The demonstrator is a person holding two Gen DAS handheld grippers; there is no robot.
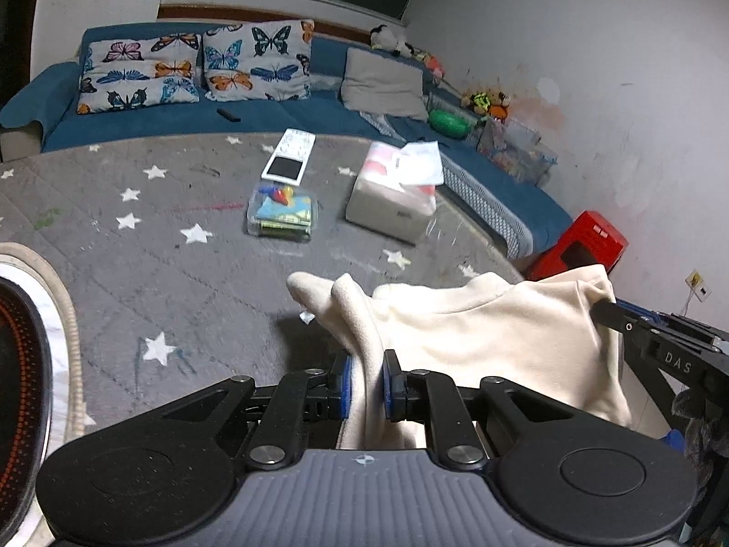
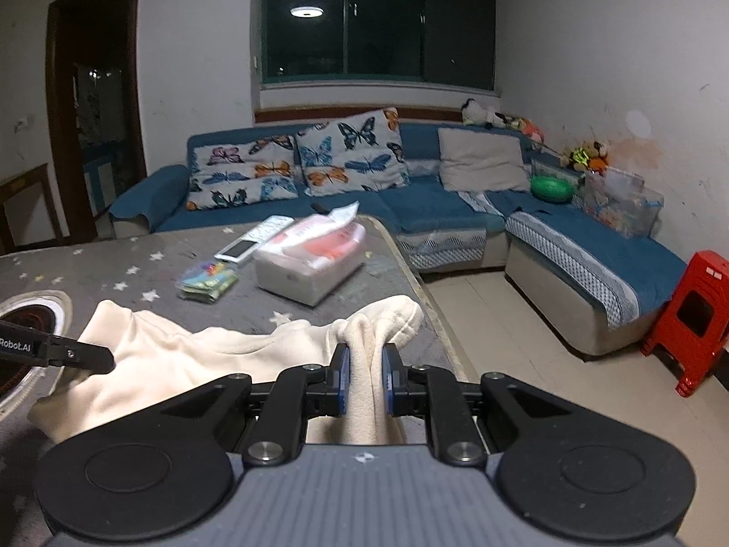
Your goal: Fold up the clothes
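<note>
My left gripper (image 1: 364,383) is nearly closed, its blue pads pinching a thick fold of the cream fleece garment (image 1: 492,332). My right gripper (image 2: 364,380) clamps another bunched edge of it just as tightly. The soft, plush cloth hangs stretched between them above the grey star-printed quilted mat (image 1: 136,237), one rounded sleeve end drooping forward. Beyond lie a clear plastic box (image 1: 282,216) and a tissue box (image 1: 392,196). The garment's lower part is hidden behind my grippers.
</note>
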